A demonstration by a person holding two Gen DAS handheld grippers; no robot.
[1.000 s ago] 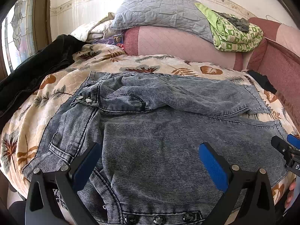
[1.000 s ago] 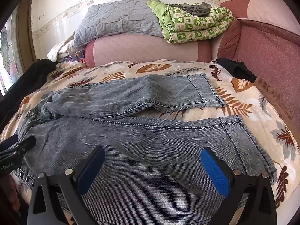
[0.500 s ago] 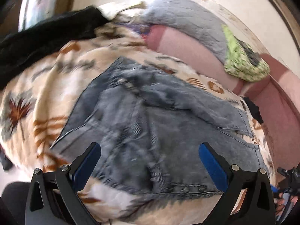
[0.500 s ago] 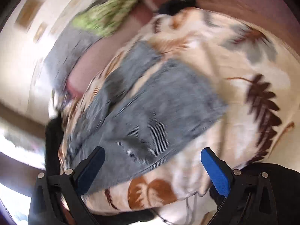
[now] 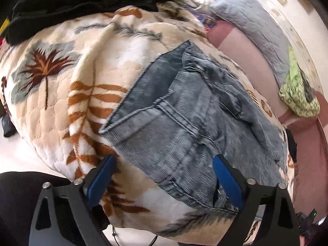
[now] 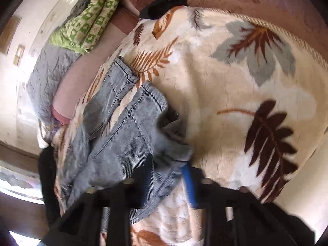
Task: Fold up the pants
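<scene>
Grey denim pants (image 5: 190,123) lie lengthwise across the leaf-print bed (image 5: 67,94), waistband at the left gripper (image 5: 164,176), hems at the right gripper (image 6: 170,176). The left gripper's jaws, just narrowing, straddle the waistband corner unpinched; the right gripper's have just been closing onto the near leg's cuff.

Grey-blue washed denim pants (image 5: 184,123), cream leaf-print blanket (image 5: 82,71)

One pants (image 5: 184,123), two grippers (one blanket (image 5: 61,102)).
</scene>
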